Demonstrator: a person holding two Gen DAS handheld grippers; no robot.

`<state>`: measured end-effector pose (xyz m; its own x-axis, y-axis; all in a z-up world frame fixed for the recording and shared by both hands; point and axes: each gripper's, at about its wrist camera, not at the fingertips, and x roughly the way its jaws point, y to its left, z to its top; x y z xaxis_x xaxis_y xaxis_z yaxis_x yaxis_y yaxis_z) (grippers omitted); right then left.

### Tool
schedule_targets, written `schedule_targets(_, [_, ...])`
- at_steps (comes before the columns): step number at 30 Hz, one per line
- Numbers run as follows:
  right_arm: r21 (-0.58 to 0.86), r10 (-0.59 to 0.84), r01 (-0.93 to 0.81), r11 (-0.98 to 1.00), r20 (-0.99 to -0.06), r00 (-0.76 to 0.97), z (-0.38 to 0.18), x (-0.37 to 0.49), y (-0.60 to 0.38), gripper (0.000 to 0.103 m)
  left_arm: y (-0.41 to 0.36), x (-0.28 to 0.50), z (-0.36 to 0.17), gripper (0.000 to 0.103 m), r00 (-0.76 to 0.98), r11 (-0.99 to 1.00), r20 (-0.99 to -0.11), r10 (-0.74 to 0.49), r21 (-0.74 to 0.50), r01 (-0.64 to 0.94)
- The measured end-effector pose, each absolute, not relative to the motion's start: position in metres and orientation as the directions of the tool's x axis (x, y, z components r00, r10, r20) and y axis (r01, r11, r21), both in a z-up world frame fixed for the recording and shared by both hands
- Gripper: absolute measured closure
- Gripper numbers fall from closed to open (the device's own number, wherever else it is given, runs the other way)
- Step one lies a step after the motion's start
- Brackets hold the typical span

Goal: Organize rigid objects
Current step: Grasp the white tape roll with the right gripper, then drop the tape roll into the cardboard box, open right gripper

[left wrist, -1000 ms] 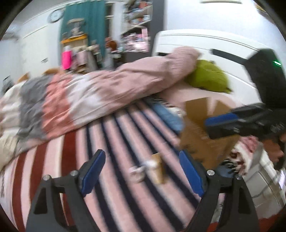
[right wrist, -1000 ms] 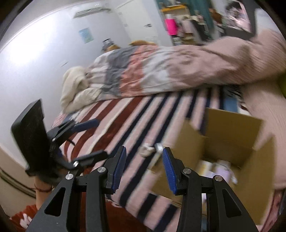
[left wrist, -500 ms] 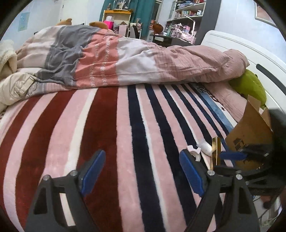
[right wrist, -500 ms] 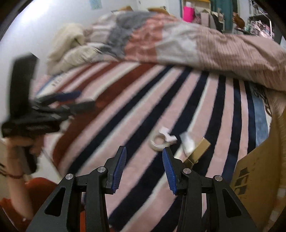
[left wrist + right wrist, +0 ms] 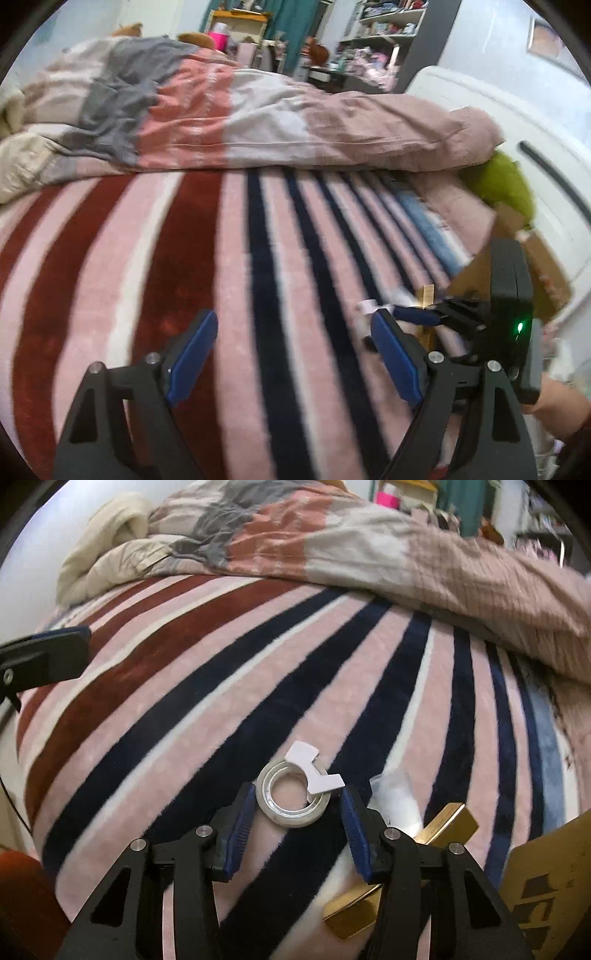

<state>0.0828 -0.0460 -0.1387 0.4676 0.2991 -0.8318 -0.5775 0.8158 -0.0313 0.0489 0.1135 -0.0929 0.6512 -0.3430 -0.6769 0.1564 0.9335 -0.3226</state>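
A clear tape roll with a white cutter piece lies on the striped blanket. My right gripper is open, its blue pads on either side of the roll, close to it. A gold rectangular box lies just right of the roll, with a blurred white object on it. My left gripper is open and empty over the blanket. The right gripper shows at the right of the left wrist view, by the tape and gold box.
A cardboard box stands at the right, also in the left wrist view. A rumpled duvet lies across the far side of the bed. A green cushion sits by the white headboard.
My right gripper has dropped down and forward so its open pads now flank the tape roll. My left gripper has stayed open and shifted a little.
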Motion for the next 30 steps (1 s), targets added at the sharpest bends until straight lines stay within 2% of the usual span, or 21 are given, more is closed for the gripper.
schedule_targets(4, [-0.022,0.373,-0.626,0.78,-0.786,0.493,-0.1,0.059,-0.048,0.061,0.098,0.044,-0.068,0.02,0.636,0.898,-0.643,-0.426,-0.386,0.211])
schedule_targets(8, [-0.002,0.465,-0.667,0.745,-0.716,0.521,-0.055,0.033,-0.058,0.061,0.07,0.032,-0.037,0.022,0.611,0.866,-0.616,-0.497,-0.397,0.304])
schedule_targets(11, [0.002,0.51,-0.676,0.737,-0.657,0.555,-0.024,0.016,-0.072,0.061,0.043,0.025,-0.013,0.034,0.582,0.834,-0.596,-0.552,-0.408,0.373])
schedule_targets(15, [0.002,0.538,-0.664,0.748,-0.588,0.604,0.004,0.001,-0.1,0.061,0.004,0.024,0.01,0.057,0.547,0.814,-0.605,-0.579,-0.397,0.424])
schedule_targets(17, [0.001,0.543,-0.653,0.757,-0.556,0.629,0.014,-0.004,-0.118,0.061,-0.02,0.027,0.019,0.062,0.524,0.801,-0.61,-0.594,-0.387,0.458])
schedule_targets(21, [-0.01,0.515,-0.612,0.791,-0.53,0.674,0.022,-0.005,-0.157,0.061,-0.062,0.038,0.03,0.07,0.5,0.795,-0.631,-0.593,-0.357,0.491])
schedule_targets(26, [0.001,0.45,-0.535,0.845,-0.542,0.71,0.023,0.003,-0.209,0.061,-0.122,0.06,0.029,0.071,0.42,0.757,-0.665,-0.618,-0.357,0.548])
schedule_targets(30, [0.009,0.378,-0.465,0.885,-0.595,0.709,0.017,0.012,-0.248,0.061,-0.17,0.079,0.016,0.071,0.341,0.73,-0.706,-0.621,-0.361,0.581])
